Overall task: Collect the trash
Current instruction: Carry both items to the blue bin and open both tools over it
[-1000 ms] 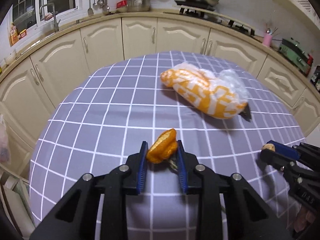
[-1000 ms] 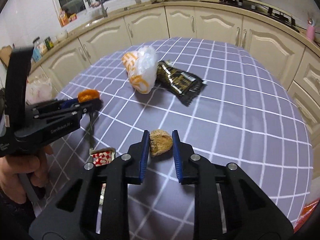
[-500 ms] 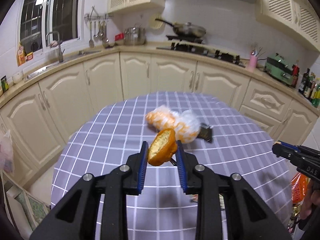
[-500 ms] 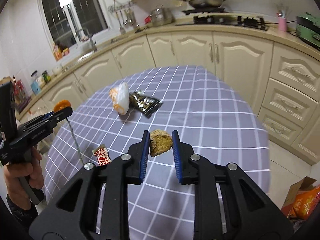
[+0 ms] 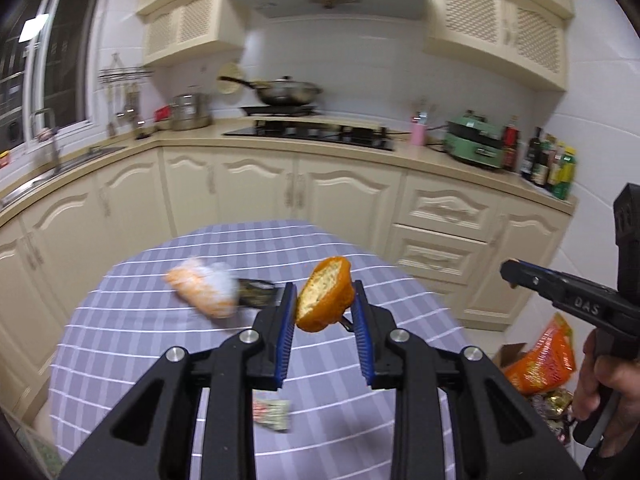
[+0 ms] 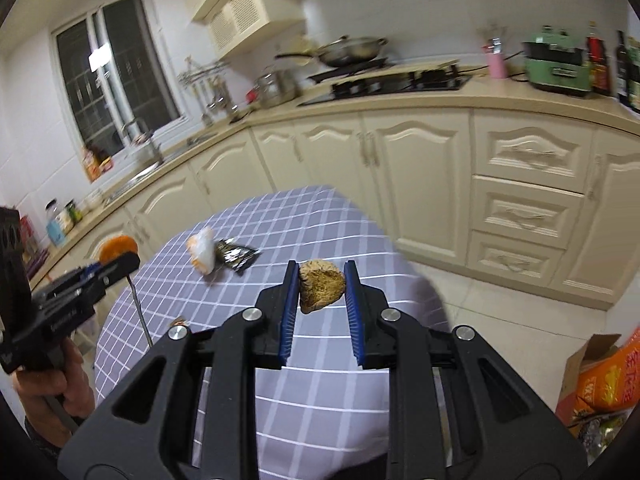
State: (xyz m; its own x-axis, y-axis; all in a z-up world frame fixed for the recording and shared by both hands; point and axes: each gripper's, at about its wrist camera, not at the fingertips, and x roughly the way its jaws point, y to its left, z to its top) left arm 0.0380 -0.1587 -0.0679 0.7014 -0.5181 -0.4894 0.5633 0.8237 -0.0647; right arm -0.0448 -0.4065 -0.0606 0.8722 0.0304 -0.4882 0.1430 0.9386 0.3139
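Observation:
My left gripper (image 5: pixel 323 300) is shut on an orange peel (image 5: pixel 325 294) and holds it high above the checked table (image 5: pixel 160 344). It also shows at the left of the right wrist view (image 6: pixel 116 258). My right gripper (image 6: pixel 321 286) is shut on a brown crust-like scrap (image 6: pixel 322 286), raised above the table's right edge; it shows at the right of the left wrist view (image 5: pixel 516 274). On the table lie an orange-and-white plastic bag (image 5: pixel 202 290), a black wrapper (image 6: pixel 236 256) beside it, and a small red-and-white wrapper (image 5: pixel 272 418).
A cardboard box with orange bags and other trash (image 6: pixel 600 388) stands on the floor at the right of the table; it also shows in the left wrist view (image 5: pixel 540 360). Cream kitchen cabinets (image 5: pixel 344 196) curve behind the table.
Both grippers have risen and pulled back from the table with their scraps held; the views now swing toward the right, bringing the floor box into sight.

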